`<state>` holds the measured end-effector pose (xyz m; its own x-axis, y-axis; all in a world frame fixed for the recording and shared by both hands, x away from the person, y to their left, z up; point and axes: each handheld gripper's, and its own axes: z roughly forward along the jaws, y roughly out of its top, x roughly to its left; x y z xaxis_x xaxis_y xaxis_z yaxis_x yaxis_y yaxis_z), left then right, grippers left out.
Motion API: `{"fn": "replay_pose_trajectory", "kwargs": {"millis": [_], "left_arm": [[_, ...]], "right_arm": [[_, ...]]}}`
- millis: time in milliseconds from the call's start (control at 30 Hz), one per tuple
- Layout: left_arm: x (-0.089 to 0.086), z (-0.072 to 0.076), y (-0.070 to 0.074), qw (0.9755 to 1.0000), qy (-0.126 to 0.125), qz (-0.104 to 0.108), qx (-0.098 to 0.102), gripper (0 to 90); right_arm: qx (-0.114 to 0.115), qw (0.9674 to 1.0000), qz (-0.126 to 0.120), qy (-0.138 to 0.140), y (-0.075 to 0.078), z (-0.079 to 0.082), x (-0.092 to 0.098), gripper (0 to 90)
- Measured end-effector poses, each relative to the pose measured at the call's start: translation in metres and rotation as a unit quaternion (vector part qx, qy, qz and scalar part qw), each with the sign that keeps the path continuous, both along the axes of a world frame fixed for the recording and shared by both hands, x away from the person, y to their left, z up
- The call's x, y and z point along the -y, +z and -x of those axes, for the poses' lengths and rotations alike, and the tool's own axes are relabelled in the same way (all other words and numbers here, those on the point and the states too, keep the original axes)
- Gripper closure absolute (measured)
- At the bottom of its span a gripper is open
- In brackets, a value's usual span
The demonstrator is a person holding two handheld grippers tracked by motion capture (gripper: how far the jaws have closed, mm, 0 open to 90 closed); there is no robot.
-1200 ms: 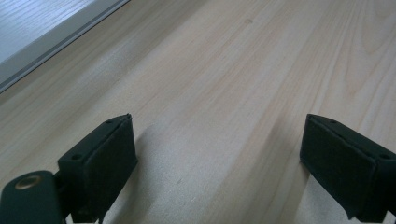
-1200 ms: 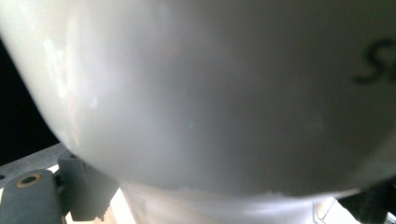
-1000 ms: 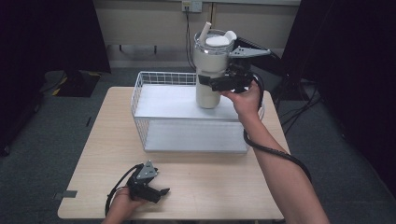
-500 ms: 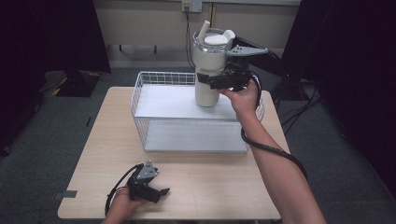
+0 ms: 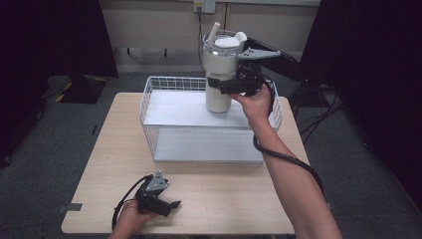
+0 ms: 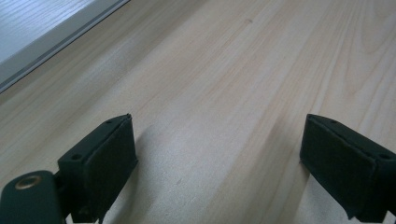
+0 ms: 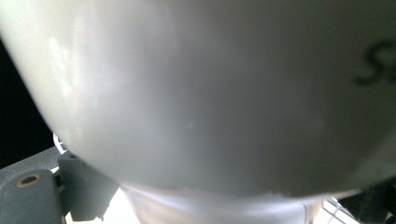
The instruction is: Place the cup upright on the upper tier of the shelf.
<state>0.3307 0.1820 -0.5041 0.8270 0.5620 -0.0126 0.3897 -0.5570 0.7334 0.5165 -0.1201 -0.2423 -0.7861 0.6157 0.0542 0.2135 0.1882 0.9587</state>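
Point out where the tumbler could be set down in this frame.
Bare: most of the basket floor left of the tumbler, and the table between the basket front and the left gripper. Crowded: the basket's right rear, around the right gripper.

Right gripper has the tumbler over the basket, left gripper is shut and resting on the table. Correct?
Not quite. The left gripper is open: the left gripper view shows its jaws wide apart over bare table. The rest holds: in the high view the right gripper grips the tumbler above the basket.
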Motion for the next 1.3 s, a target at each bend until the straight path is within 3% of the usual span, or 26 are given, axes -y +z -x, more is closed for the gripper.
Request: {"fn": "replay_pose_trajectory", "kwargs": {"millis": [733, 1300], "left_arm": [[0.0, 0.0, 0.0, 1.0, 0.0, 0.0, 0.0, 9.9], [0.0, 0.0, 0.0, 1.0, 0.0, 0.0, 0.0, 9.9]], "right_arm": [[-0.002, 0.9999, -0.005, -0.015, -0.016, -0.006, -0.006, 9.2], [0.017, 0.9998, 0.002, -0.008, -0.02, -0.002, -0.006, 8.6]]}}
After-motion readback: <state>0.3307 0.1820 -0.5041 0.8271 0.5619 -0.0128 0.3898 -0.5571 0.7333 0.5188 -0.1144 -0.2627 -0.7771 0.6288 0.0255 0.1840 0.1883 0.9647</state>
